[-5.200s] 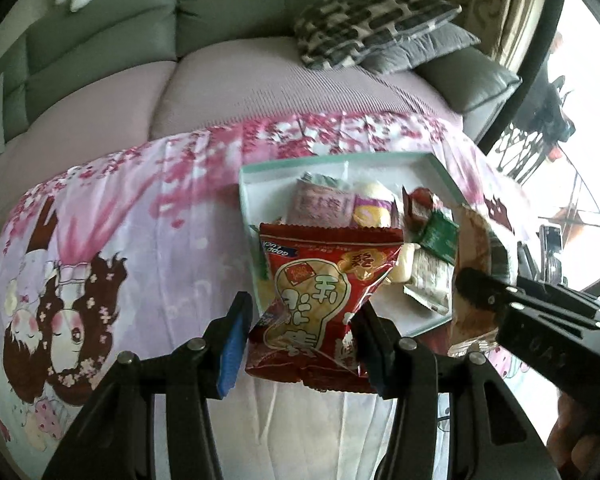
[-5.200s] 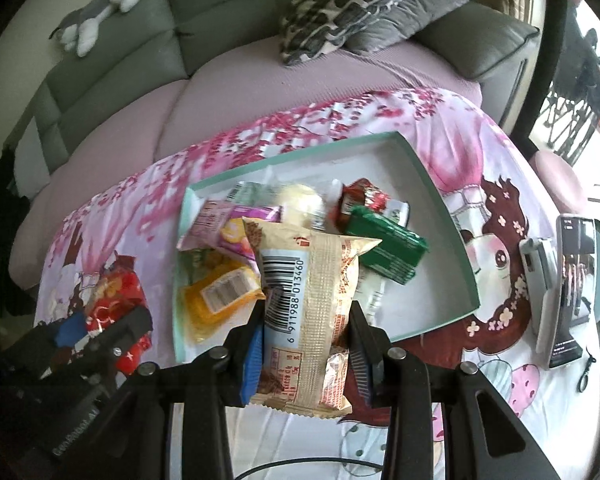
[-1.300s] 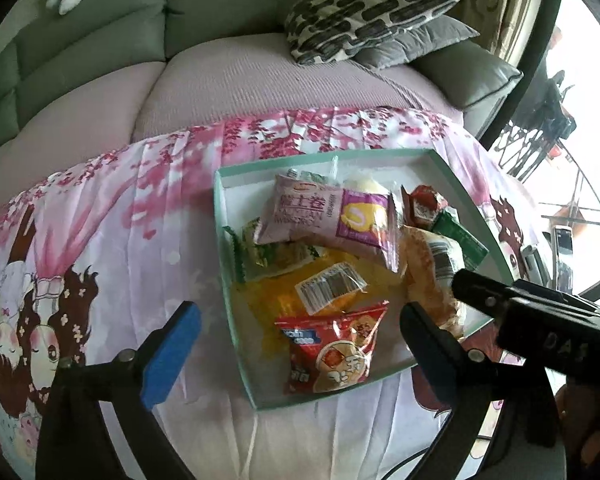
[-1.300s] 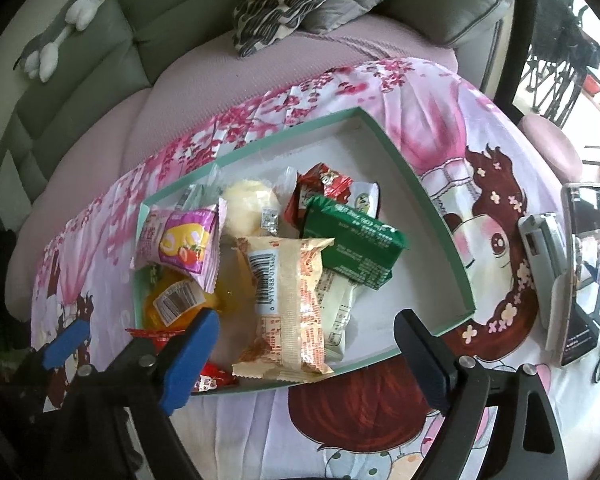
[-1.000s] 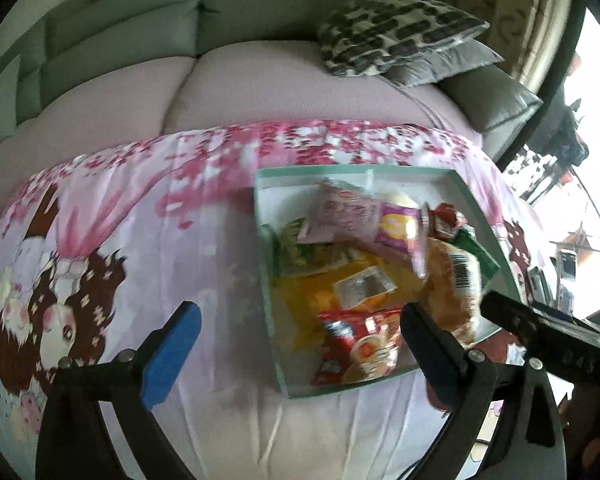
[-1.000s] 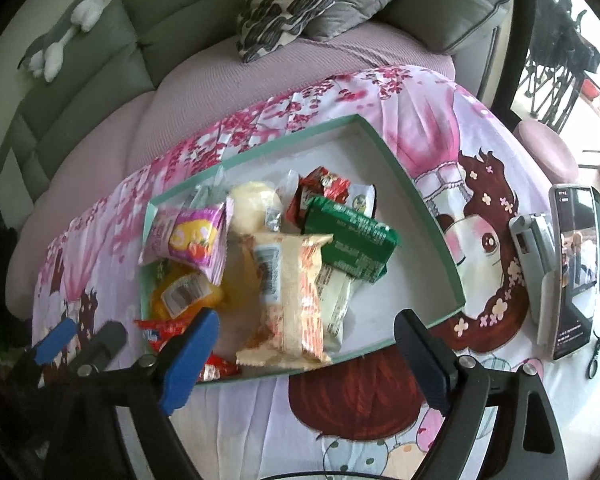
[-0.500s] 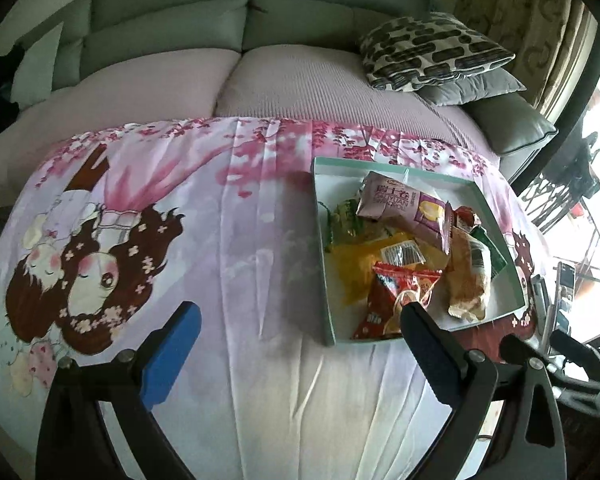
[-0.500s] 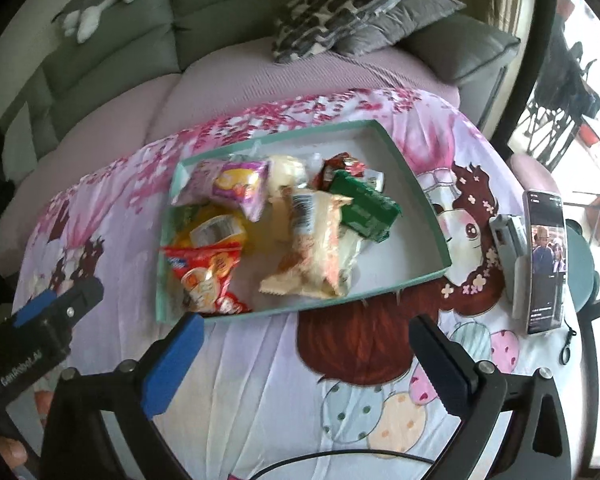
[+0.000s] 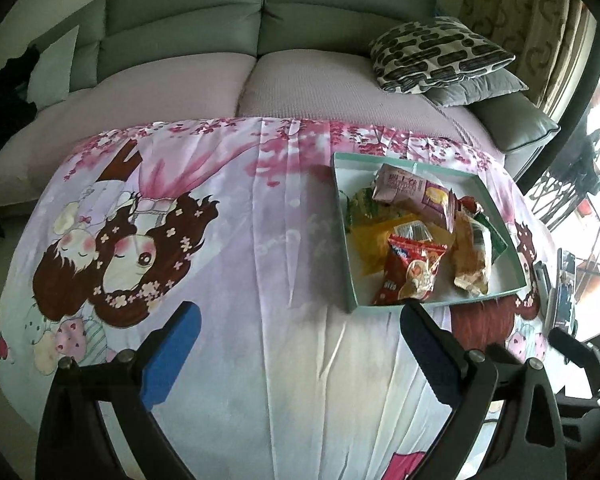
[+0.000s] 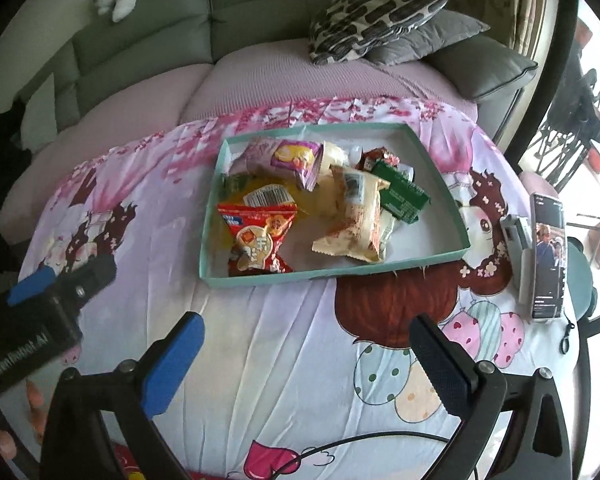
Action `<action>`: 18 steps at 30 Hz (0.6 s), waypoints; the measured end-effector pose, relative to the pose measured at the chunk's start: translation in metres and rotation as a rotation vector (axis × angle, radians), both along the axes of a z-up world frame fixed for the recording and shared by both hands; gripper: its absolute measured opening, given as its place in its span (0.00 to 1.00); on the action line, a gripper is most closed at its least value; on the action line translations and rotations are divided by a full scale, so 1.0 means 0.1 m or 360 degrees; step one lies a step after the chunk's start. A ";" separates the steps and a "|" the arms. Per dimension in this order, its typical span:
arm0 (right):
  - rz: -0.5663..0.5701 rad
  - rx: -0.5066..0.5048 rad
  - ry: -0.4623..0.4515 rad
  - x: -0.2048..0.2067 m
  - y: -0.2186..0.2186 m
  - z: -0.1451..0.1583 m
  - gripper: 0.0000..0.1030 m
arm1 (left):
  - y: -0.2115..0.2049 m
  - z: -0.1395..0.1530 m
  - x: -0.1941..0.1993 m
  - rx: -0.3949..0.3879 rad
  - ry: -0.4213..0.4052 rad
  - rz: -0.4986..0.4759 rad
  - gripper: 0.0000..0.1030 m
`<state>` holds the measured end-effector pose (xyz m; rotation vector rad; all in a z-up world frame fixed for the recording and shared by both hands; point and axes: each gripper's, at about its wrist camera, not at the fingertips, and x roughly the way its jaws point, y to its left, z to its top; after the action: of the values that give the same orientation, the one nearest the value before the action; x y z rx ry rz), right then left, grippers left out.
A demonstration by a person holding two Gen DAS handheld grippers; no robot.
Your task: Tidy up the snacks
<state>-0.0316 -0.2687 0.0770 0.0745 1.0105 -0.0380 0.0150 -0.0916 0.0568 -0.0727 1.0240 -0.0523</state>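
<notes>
A shallow teal tray point(image 10: 340, 273) point(image 9: 352, 280) sits on the cartoon-print cloth and holds several snack packs. Among them are a red packet point(image 10: 256, 236) point(image 9: 412, 272), a beige packet point(image 10: 354, 216) point(image 9: 470, 256), a green pack point(image 10: 402, 196), a pink-purple bag point(image 10: 288, 156) point(image 9: 412, 196) and a yellow pack point(image 10: 268, 196). My left gripper point(image 9: 300, 348) stands open and empty over the cloth, short of the tray. My right gripper point(image 10: 306, 356) is wide open and empty, well in front of the tray's near wall.
A phone point(image 10: 546, 256) and a grey device point(image 10: 518, 240) stand at the cloth's right edge. A grey-and-lilac sofa point(image 9: 260, 80) with patterned cushions point(image 10: 376, 12) runs behind the table. The left gripper's body point(image 10: 40, 320) shows at the right wrist view's lower left.
Both grippers let go of their packets, which now lie in the tray. Over the last second both pulled back and up from the tray, so it looks smaller and farther away.
</notes>
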 end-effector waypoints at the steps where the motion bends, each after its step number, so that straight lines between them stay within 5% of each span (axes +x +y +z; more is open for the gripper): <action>1: -0.0002 -0.0012 -0.0006 0.00 0.01 0.01 1.00 | 0.01 0.00 -0.01 0.0002 -0.0003 0.0010 0.97; 14: -0.0021 -0.0006 -0.0025 0.05 -0.02 -0.01 1.00 | 0.11 -0.07 -0.03 0.0117 0.0063 0.0107 0.97; 18: -0.0031 -0.0009 -0.0017 0.08 -0.04 -0.05 1.00 | 0.13 -0.12 -0.02 0.0240 0.0078 0.0161 0.97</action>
<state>-0.0236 -0.2725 0.0723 0.0792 0.9988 -0.0583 0.0128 -0.0791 0.0453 0.0117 1.0689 0.1196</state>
